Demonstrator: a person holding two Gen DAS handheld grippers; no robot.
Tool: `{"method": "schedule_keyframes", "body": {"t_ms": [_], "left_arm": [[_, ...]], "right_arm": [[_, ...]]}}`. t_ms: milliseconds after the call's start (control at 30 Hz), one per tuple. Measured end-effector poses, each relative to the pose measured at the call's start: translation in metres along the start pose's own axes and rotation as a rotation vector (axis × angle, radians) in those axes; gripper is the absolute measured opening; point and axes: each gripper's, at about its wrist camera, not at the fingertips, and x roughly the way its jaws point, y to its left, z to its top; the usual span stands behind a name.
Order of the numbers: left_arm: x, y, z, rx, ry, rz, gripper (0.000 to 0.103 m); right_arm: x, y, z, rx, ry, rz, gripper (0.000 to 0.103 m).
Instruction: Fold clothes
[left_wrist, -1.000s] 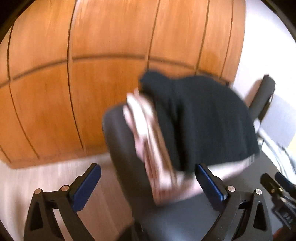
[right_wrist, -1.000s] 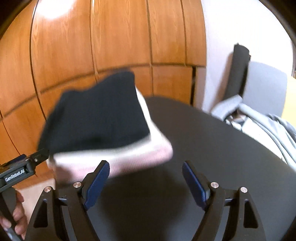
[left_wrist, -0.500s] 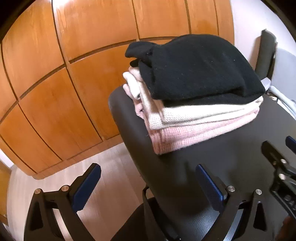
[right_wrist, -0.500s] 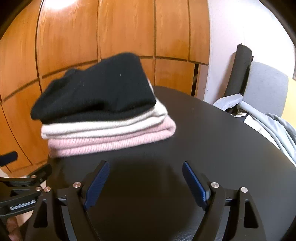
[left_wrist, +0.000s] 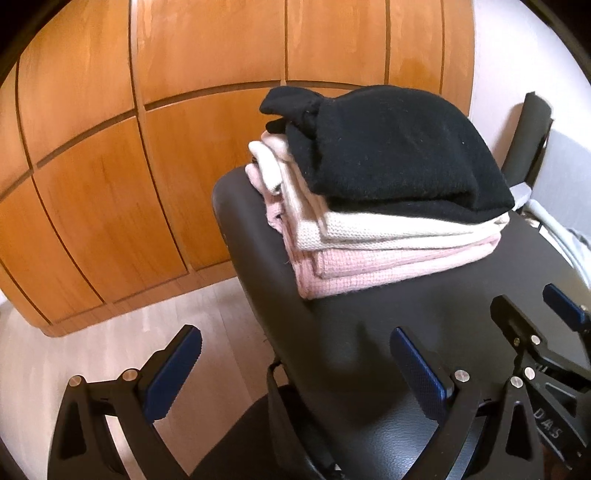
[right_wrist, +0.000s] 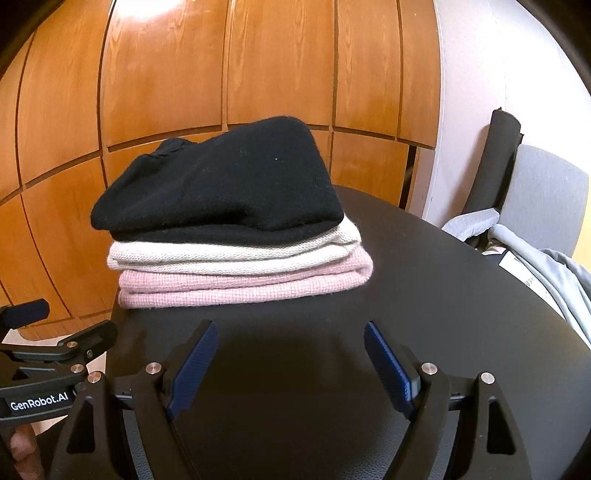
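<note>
Three folded knit sweaters stacked on a black table (right_wrist: 424, 295), near its far left corner. On top, a black sweater (right_wrist: 221, 184), slightly domed, with a bunched knot of fabric at the far left end, clearest from the left wrist view (left_wrist: 388, 147). Beneath it, a cream sweater (right_wrist: 236, 251), folded edge facing near. At the bottom, a pink sweater (right_wrist: 243, 288), touching the tabletop and reaching just past the cream one at the right. Edges roughly aligned, stack level.

Left gripper (left_wrist: 295, 373) empty, jaws spread wide, blue pads well apart; left pad over the pale floor (left_wrist: 92, 343), right pad over the table's near edge. Nothing between the fingers. Stack ahead and to the right of it, apart from both pads.

Right gripper (right_wrist: 288, 362) likewise spread wide and holding nothing, both blue pads over bare tabletop, near the stack's front edge but not touching it. Left gripper's body visible at the left edge of the right wrist view, with a bit of a hand (right_wrist: 18, 446) below it.

Behind the table, a wall of orange wood panels (right_wrist: 166, 92). At far right, a grey chair (right_wrist: 546, 199) with a black rolled item (right_wrist: 495, 162) leaning beside it, and a light grey garment (right_wrist: 554, 273) draped at the table's right edge.
</note>
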Motion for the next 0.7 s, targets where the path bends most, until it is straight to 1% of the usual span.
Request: {"method": "schedule_keyframes", "body": {"t_ms": [133, 333, 533, 633, 700], "left_arm": [[-0.0007, -0.001, -0.0022, -0.01, 0.007, -0.017, 0.103], [0.0007, -0.0022, -0.0004, 0.0, 0.011, -0.034, 0.103], [0.0043, -0.0014, 0.0005, -0.014, 0.045, -0.048, 0.103], [0.0021, -0.0042, -0.0004, 0.015, 0.026, -0.037, 0.102], [-0.0028, -0.0078, -0.0022, 0.053, -0.007, -0.021, 0.101]], "right_arm": [[0.0007, -0.0009, 0.0, 0.004, 0.0, 0.002, 0.083], [0.0014, -0.0019, -0.0001, 0.009, -0.001, 0.003, 0.083], [0.0003, -0.001, -0.0005, 0.003, -0.005, 0.001, 0.083], [-0.0003, -0.0005, -0.0007, 0.0, -0.007, 0.0, 0.083], [-0.0007, -0.0008, -0.0008, -0.001, -0.008, -0.001, 0.083]]}}
